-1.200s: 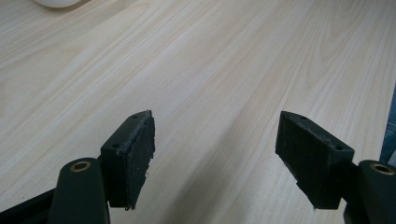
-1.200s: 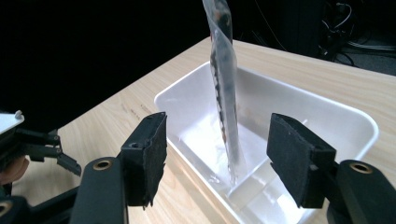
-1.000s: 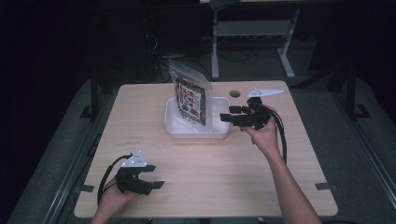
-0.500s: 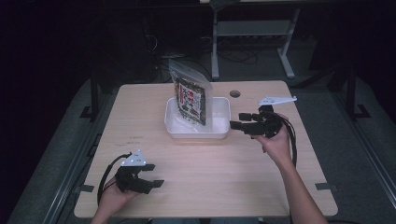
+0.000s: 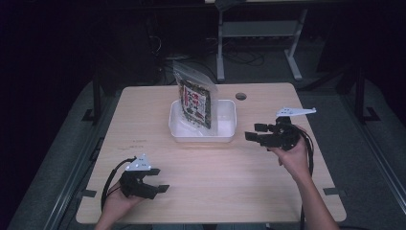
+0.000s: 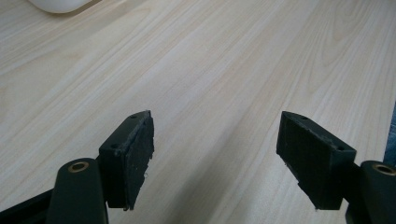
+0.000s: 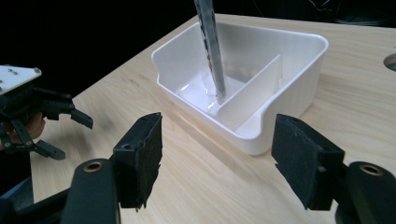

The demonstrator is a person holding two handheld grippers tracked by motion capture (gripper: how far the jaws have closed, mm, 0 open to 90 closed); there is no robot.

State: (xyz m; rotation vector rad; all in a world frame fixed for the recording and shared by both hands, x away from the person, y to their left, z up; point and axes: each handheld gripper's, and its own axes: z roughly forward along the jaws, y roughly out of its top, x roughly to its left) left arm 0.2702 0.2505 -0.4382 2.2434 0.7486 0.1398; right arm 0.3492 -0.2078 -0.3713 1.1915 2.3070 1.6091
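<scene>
Just ahead of the right gripper (image 5: 259,132), whose empty jaws have just been widening, a clear printed snack pouch (image 5: 196,102) stands upright in a white plastic divided bin (image 5: 226,128). A clean finish, by judgement, means withdrawing level without knocking the bin wall. The left gripper (image 5: 156,179), released and empty, rests well apart on the pale wooden table (image 5: 230,182); nothing lies between them.

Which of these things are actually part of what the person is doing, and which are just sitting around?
Part of the job:
- printed pouch, standing upright in the tray
- white tray with a divider
- right gripper, open, nearest the tray
- left gripper, open, low over bare table

Just there:
- wooden table
- round hole in the tabletop
- metal stand behind the table
</scene>
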